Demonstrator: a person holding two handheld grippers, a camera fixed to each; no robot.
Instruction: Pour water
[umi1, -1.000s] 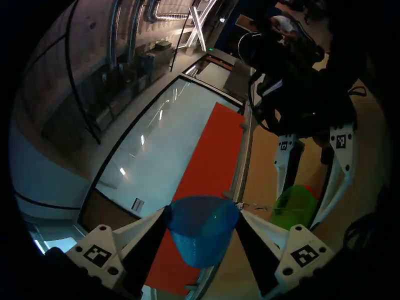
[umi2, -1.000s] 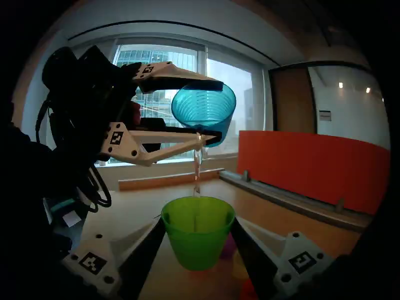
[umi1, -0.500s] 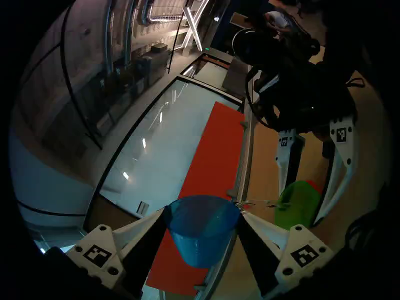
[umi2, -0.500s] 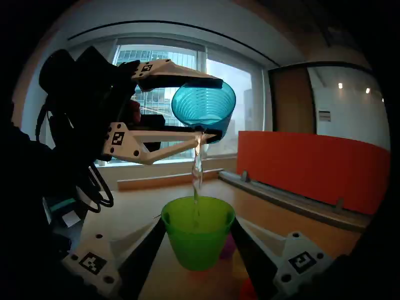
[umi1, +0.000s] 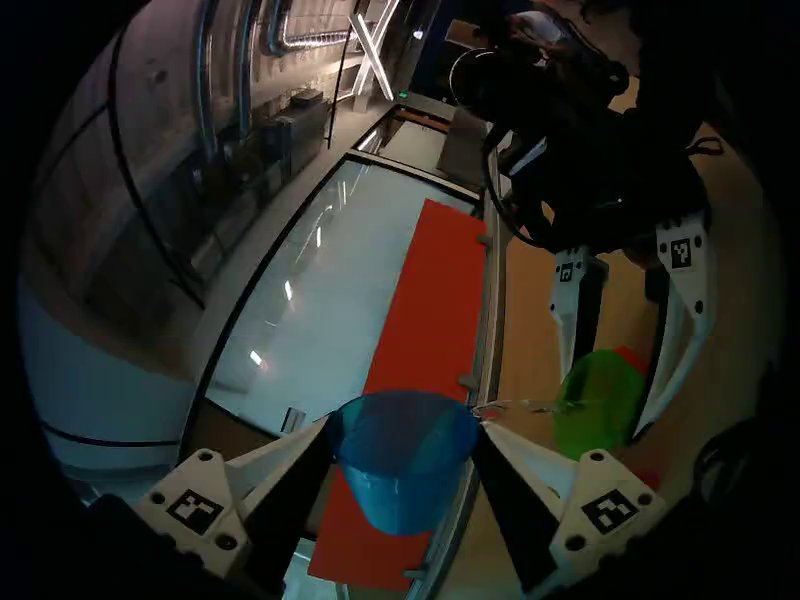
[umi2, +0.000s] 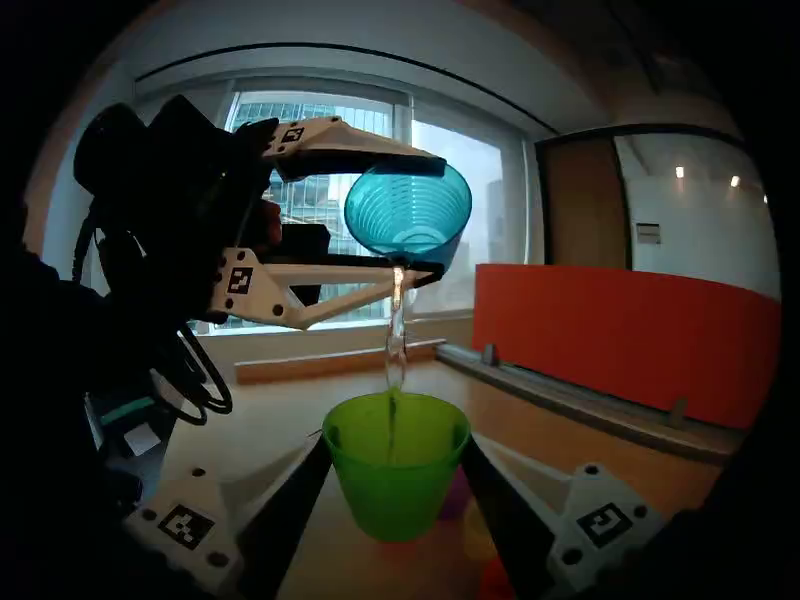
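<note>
left gripper (umi1: 405, 432) clamped on blue cup (umi1: 404, 482), tipped above green cup (umi2: 396, 485), water stream (umi2: 396, 335) falling into green cup, right gripper (umi2: 396, 444) clamped on it

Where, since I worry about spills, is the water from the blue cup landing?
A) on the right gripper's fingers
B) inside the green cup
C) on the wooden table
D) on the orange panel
B: in the right gripper view, the water stream falls from the tipped blue cup, held by the left gripper, straight into the green cup, which is held by the right gripper.
</note>
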